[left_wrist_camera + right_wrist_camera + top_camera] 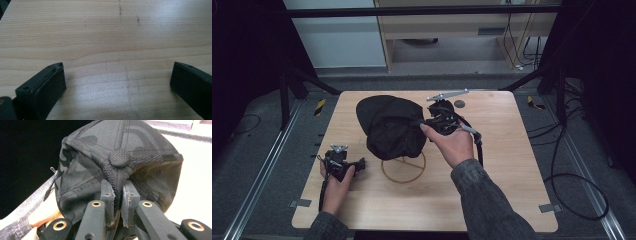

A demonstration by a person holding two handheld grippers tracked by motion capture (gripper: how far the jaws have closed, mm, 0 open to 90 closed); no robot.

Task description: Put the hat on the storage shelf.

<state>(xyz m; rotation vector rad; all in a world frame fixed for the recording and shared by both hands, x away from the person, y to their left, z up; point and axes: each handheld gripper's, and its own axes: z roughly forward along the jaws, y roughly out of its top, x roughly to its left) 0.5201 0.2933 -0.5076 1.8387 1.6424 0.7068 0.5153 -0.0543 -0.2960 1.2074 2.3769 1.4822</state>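
A black camouflage-patterned cap point(389, 125) hangs above the middle of the wooden table point(507, 160). In the right gripper view its crown and top button point(119, 157) face the camera. My right gripper point(424, 122) comes in from the cap's right, and its jaws point(118, 185) are shut on a fold of fabric just below the button. Under the cap, a thin wooden ring point(404, 172) with a crossbar lies on the table. My left gripper point(361, 164) rests at the table's left, jaws pointing right. Its jaws point(117, 66) stand wide open over bare wood.
A small dark disc point(459, 104) lies near the table's far edge, behind the right gripper. The right gripper's cable point(479, 145) loops down beside the wrist. Black frame legs and floor cables surround the table. The other hand and sleeve point(42, 215) appear beneath the cap.
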